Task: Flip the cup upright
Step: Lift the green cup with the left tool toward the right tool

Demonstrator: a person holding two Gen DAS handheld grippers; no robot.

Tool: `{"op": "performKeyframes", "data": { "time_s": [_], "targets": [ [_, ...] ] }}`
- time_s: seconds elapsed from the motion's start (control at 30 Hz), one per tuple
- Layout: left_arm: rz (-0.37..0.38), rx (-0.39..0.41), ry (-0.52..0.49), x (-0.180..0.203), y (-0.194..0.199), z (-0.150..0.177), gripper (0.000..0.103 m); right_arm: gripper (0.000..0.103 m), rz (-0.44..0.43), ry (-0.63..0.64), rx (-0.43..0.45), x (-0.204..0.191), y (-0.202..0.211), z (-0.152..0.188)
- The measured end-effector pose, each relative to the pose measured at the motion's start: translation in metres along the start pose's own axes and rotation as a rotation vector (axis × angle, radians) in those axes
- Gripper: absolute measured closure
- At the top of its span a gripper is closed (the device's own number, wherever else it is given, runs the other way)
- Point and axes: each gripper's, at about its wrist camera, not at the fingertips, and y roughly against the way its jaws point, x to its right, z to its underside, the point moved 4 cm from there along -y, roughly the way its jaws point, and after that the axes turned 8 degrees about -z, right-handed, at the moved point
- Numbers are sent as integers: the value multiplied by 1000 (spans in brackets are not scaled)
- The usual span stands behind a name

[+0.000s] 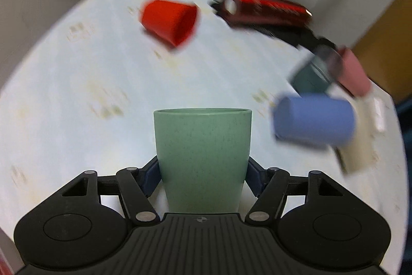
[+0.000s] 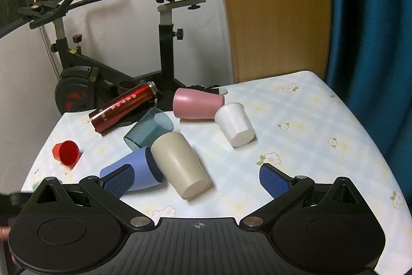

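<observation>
My left gripper [image 1: 203, 173] is shut on a pale green cup [image 1: 202, 159], held with its rim away from the camera; the background is motion-blurred. Several cups lie on their sides on the table [image 2: 296, 146]: a beige cup [image 2: 180, 168], a blue cup [image 2: 131, 172], a teal translucent cup [image 2: 148, 129], a pink cup [image 2: 197, 103], a white cup [image 2: 235, 124] and a small red cup [image 2: 66, 153]. My right gripper [image 2: 197, 179] is open and empty, above the table's near edge, with the beige cup just beyond its fingers.
A red metal flask [image 2: 123, 106] lies on its side at the table's far edge. An exercise bike [image 2: 164, 25] stands behind the table. A wooden panel [image 2: 273, 9] and a teal curtain [image 2: 370, 30] are at the right.
</observation>
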Motion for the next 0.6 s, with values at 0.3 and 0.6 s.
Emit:
{"op": "performKeyframes", "data": {
  "time_s": [0.3,0.6],
  "targets": [
    [121,-60,-104,76,4,54,34,0,44,6,24,19,25,3],
    [212,-121,-164,133,-5,79,34,0,114,-21,43,55,39,3]
  ]
}}
